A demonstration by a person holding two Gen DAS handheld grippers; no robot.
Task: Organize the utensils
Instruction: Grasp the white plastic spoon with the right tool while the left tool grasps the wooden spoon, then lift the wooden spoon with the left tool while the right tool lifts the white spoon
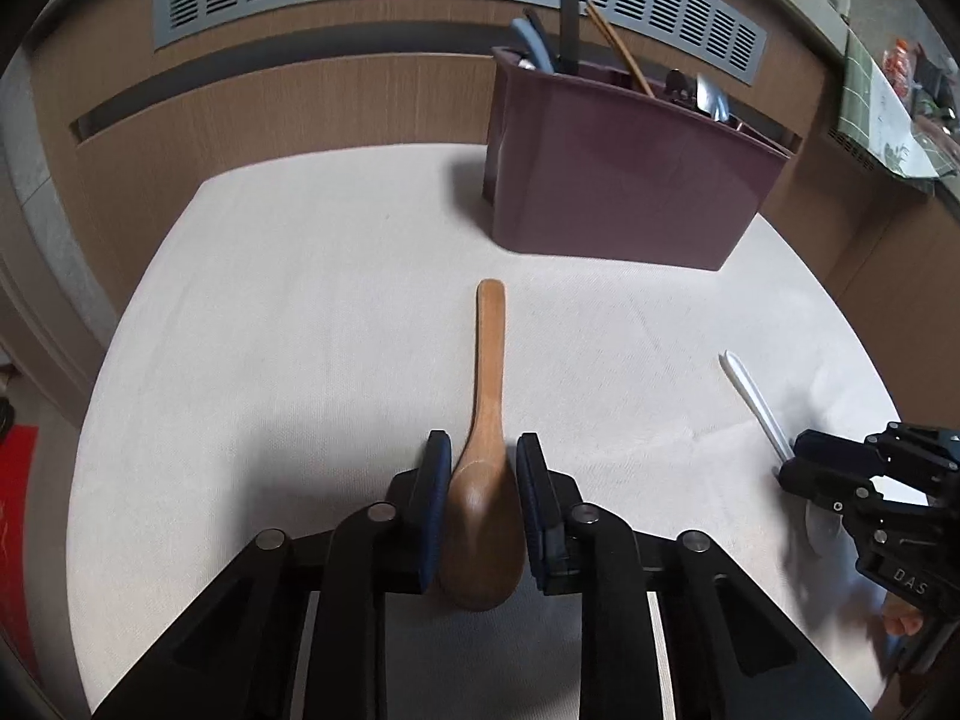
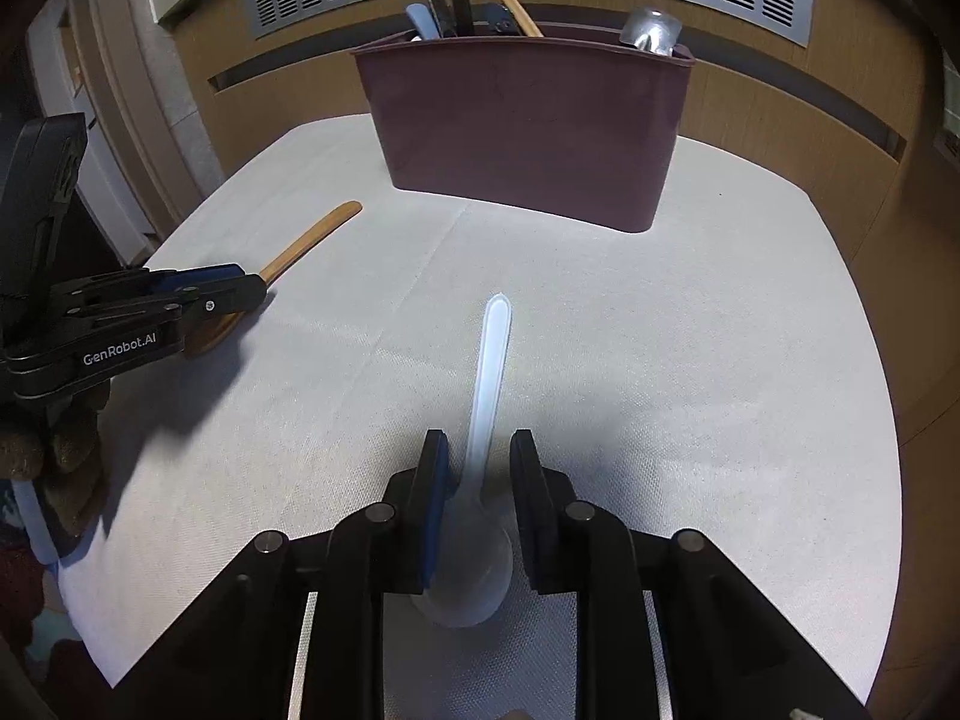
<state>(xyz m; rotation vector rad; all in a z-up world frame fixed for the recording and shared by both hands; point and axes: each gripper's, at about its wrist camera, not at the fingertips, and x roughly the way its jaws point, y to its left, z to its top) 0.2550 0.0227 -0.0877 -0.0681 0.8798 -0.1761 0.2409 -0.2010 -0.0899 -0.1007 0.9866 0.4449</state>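
Clamping a smooth wooden spoon [image 1: 483,516], left tongs [image 1: 483,450]; right tongs [image 2: 479,450] loosely straddle translucent plastic spoon [image 2: 480,540].

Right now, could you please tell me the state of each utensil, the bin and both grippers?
Wooden spoon: flat on the table, bowl between the left pads.
White plastic spoon: flat on the table, between the right pads.
Maroon bin: upright, holding several utensils.
Left gripper: shut on the wooden spoon.
Right gripper: open around the spoon.
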